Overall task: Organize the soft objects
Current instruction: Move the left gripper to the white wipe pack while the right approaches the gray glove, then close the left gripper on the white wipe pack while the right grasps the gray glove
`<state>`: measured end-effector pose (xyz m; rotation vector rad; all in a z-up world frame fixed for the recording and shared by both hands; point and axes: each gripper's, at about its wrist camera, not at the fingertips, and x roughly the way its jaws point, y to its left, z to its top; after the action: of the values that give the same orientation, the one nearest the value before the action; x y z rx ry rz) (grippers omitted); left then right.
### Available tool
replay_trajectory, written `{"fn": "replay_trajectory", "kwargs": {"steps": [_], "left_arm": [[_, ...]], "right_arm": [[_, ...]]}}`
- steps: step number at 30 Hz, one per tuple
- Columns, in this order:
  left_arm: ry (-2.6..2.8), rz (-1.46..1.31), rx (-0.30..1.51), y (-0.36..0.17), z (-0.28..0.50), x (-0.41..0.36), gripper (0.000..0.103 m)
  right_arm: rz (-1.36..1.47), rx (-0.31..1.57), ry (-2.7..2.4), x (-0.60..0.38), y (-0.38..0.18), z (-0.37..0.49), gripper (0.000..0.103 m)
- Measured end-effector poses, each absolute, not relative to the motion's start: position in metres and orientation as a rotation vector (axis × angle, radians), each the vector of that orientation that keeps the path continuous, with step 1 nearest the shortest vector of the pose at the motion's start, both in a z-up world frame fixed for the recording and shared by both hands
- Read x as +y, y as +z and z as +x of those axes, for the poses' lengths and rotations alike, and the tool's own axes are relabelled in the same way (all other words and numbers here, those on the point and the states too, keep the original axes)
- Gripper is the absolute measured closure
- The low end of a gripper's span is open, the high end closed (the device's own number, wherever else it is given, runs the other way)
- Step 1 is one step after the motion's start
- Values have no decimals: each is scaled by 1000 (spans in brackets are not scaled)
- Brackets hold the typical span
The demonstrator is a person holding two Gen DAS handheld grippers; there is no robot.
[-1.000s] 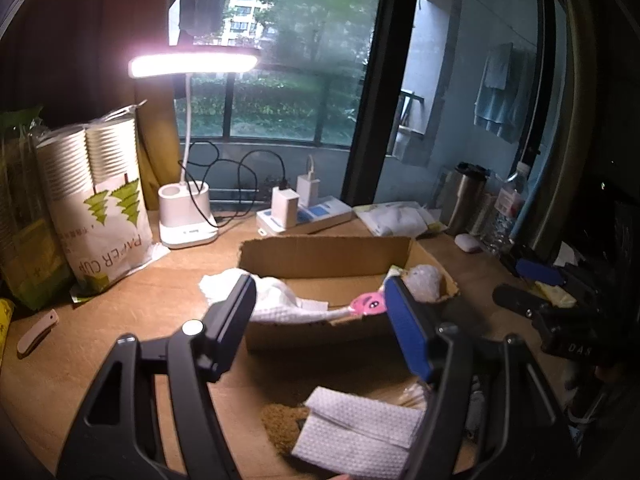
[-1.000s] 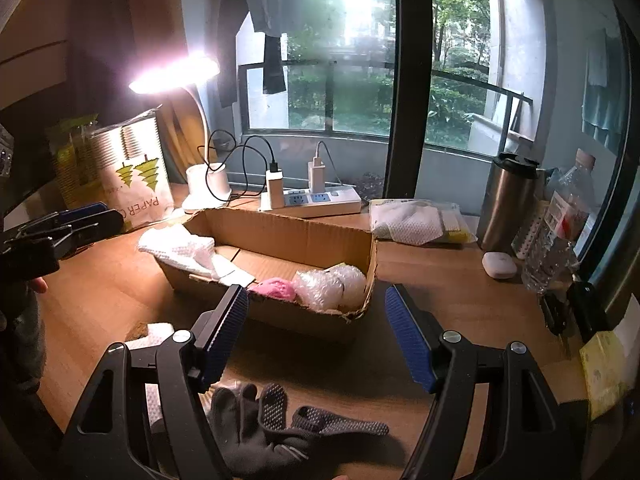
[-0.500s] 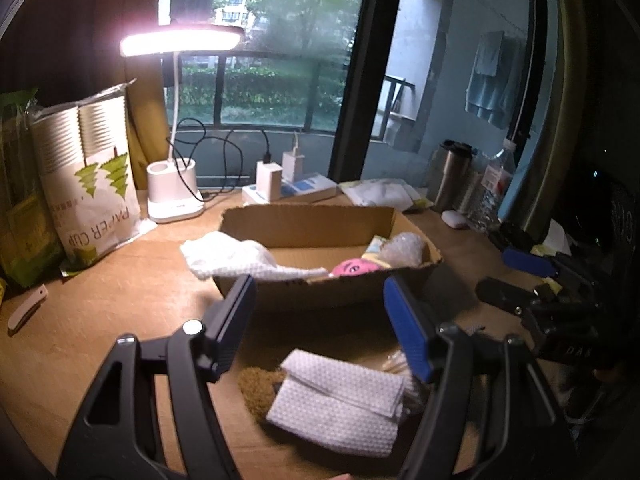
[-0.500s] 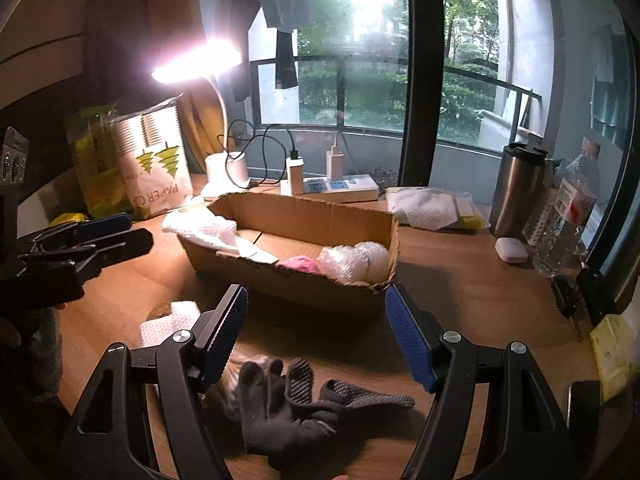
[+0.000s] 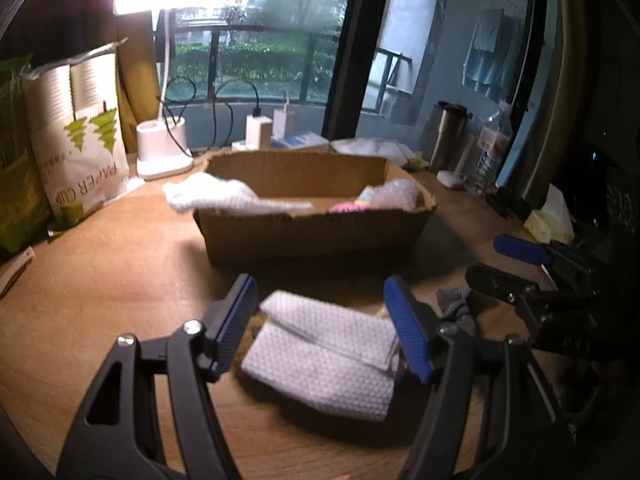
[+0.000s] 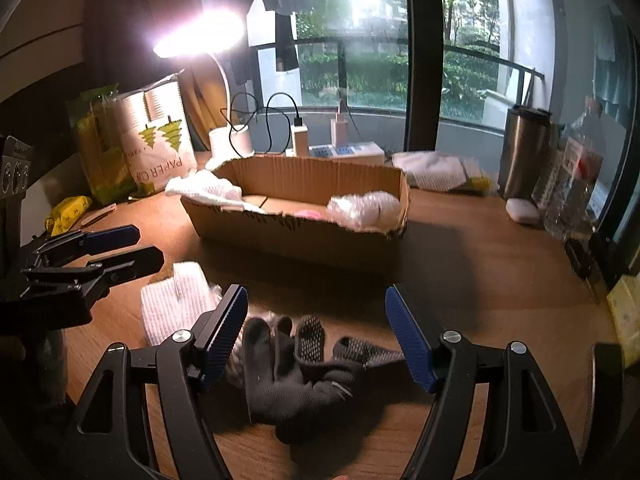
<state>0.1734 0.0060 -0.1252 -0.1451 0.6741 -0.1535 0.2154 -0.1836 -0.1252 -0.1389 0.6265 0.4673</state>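
Both claws are released: our left claw [image 5: 322, 332] straddles the folded white waffle-weave cloth [image 5: 324, 356], our right claw [image 6: 316, 334] the dark grey knit gloves [image 6: 304, 364]. Clenching shallowly risks snagging only 1 layer.

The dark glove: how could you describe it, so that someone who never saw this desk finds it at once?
Start from the long cardboard box in the middle of the wooden desk. On the desk in front of the box lies the dark glove, between the open fingers of the right gripper. Unlike the white folded cloth beside it, it is dark grey with dotted fingertips.

Left tongs [image 5: 326, 326] gape astride the white cloth [image 5: 324, 360].
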Motion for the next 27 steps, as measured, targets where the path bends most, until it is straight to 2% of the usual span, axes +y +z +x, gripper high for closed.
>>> {"fn": "replay_trajectory", "kwargs": {"steps": [16,22,26,27], "left_arm": [[-167,-115,809,-169,177,-8,35],[-166,-111,806,-173,178,-8,35],[-177,-88,807,-174,177,-11,36],[-181,-86,808,-174,177,-11,40]], "right_arm": [[-94,729,430,-204,-166,223,28],[-89,775,431,-204,-180,228,28],[-93,807,439,-201,-187,230,28],[-94,814,442,-200,-188,230,28]]}}
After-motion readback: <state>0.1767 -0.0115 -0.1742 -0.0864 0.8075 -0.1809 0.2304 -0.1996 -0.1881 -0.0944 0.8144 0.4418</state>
